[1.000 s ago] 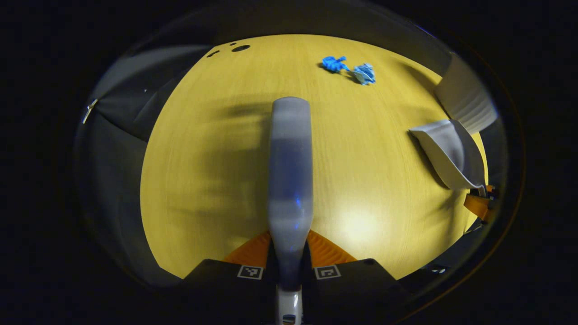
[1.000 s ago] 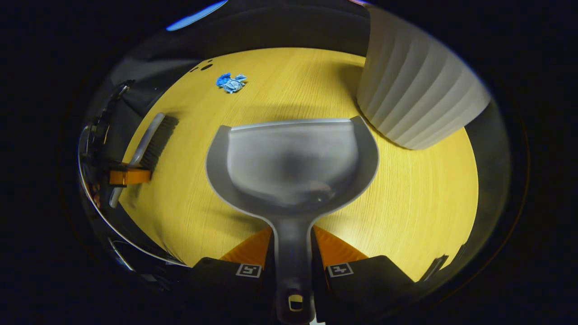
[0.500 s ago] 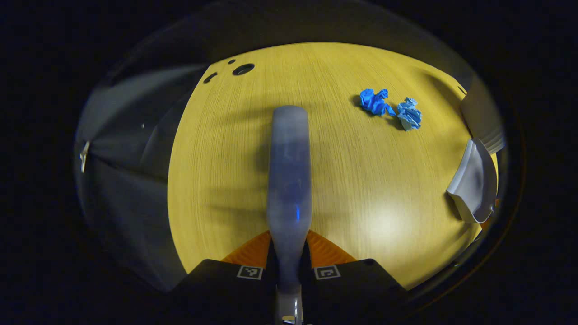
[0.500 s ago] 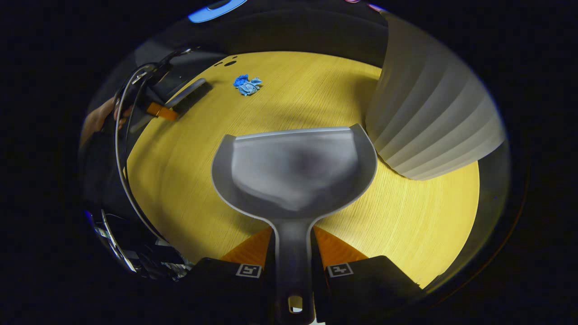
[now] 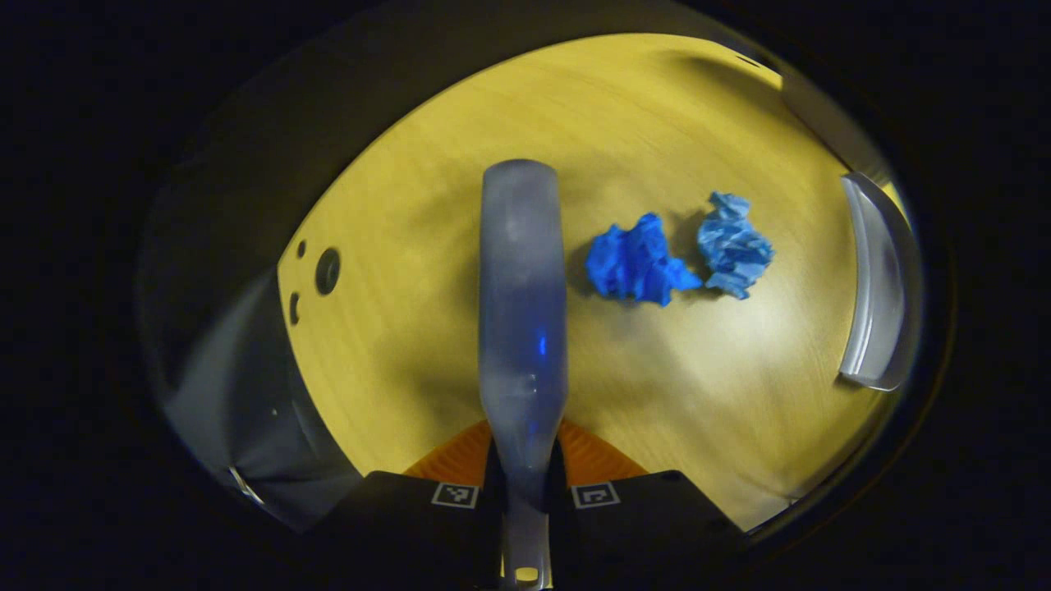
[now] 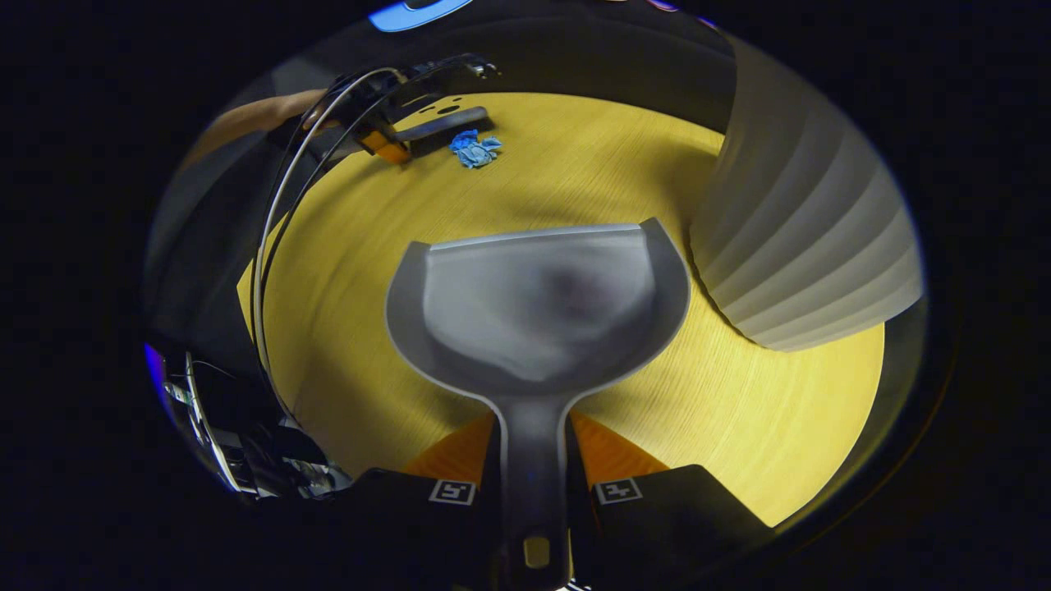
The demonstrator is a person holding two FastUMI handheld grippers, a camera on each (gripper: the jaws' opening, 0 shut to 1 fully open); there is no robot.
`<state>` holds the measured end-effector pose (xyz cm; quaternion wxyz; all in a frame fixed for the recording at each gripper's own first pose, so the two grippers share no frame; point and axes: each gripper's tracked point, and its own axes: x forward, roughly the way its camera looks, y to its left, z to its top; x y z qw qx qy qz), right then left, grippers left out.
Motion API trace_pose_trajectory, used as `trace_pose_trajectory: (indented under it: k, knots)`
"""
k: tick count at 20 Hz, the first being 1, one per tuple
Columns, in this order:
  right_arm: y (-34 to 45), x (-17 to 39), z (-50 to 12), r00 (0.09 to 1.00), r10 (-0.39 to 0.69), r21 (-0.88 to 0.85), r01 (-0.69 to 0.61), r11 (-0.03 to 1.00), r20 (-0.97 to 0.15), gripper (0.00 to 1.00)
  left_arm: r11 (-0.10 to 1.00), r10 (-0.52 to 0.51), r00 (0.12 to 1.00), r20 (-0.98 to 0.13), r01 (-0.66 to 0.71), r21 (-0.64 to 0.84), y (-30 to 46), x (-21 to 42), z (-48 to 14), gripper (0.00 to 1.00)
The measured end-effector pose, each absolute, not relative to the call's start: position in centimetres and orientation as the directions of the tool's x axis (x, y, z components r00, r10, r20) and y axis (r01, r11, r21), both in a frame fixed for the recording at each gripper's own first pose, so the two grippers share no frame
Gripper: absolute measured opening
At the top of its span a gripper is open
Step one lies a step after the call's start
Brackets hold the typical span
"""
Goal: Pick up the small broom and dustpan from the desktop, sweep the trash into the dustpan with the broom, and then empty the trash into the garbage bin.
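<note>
left gripper view, desktop (image 5: 394,328): yellow wood-grain surface, three dark round holes near its left edge.
broom (image 5: 523,312): grey back and handle running straight up the middle, handle clamped between the left gripper (image 5: 523,472) fingers at the bottom edge; bristles hidden beneath the back.
trash, darker blue paper wad (image 5: 636,263): lying on the desktop just right of the broom head, apart from it.
trash, lighter blue paper wad (image 5: 733,246): touching or nearly touching the darker wad on its right side.
dustpan (image 5: 877,283): grey, seen edge-on at the far right, well apart from the wads.

right gripper view, dustpan (image 6: 538,308): open scoop facing away, front lip straight, held above the desktop (image 6: 739,410); handle pinched between the right gripper (image 6: 534,472) fingers, both pressing on it.
garbage bin (image 6: 809,246): pale, ribbed wall, standing just right of the dustpan.
blue wads (image 6: 476,149): small, far across the desktop, lying together.
broom (image 6: 439,127): dark bar just left of the wads, gripped by the left gripper (image 6: 386,146); cables arching over to it.
</note>
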<state>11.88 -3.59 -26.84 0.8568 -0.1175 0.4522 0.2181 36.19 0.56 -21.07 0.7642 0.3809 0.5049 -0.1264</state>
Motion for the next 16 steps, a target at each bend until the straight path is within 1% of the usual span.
trace_pose_trajectory:
  k: [3,5,8,10,13,14,15,16]
  knots:
    - [-3.5,11.8,-27.0,0.484,0.275,0.007,-0.485,0.874,-0.831,0.38,0.603,0.121,0.432,-0.894,0.683,0.412,-3.2,35.6,-20.4,0.27]
    - [-3.3,11.9,-27.2,0.482,0.284,0.03,-0.469,0.882,-0.829,0.38,0.533,0.078,0.396,-0.915,0.759,0.374,-5.1,33.7,-20.2,0.27]
    - [-3.2,11.7,-27.2,0.482,0.283,0.022,-0.479,0.878,-0.829,0.37,0.512,0.02,0.341,-0.94,0.804,0.303,-6.6,32.2,-21.4,0.27]
    - [-3.2,11.7,-27.6,0.48,0.286,0.028,-0.476,0.879,-0.83,0.37,0.501,-0.017,0.272,-0.962,0.835,0.228,-7.8,29.5,-22.9,0.28]
    - [-3.3,11.8,-27.6,0.489,0.295,0.036,-0.472,0.881,-0.821,0.38,0.452,-0.061,0.181,-0.981,0.882,0.135,-9.8,25.5,-23.8,0.27]
    - [-3.4,11.8,-27.7,0.492,0.297,0.036,-0.473,0.88,-0.818,0.38,0.455,-0.085,0.178,-0.98,0.882,0.121,-10.6,25.1,-23.6,0.27]
    - [-3.4,11.7,-27.7,0.496,0.3,0.036,-0.474,0.88,-0.815,0.37,0.472,-0.104,0.183,-0.978,0.874,0.113,-10.7,24.8,-23.5,0.27]
    - [-3.4,11.7,-27.7,0.502,0.305,0.036,-0.476,0.879,-0.81,0.37,0.499,-0.123,0.17,-0.978,0.862,0.087,-10.8,24.2,-23.4,0.27]
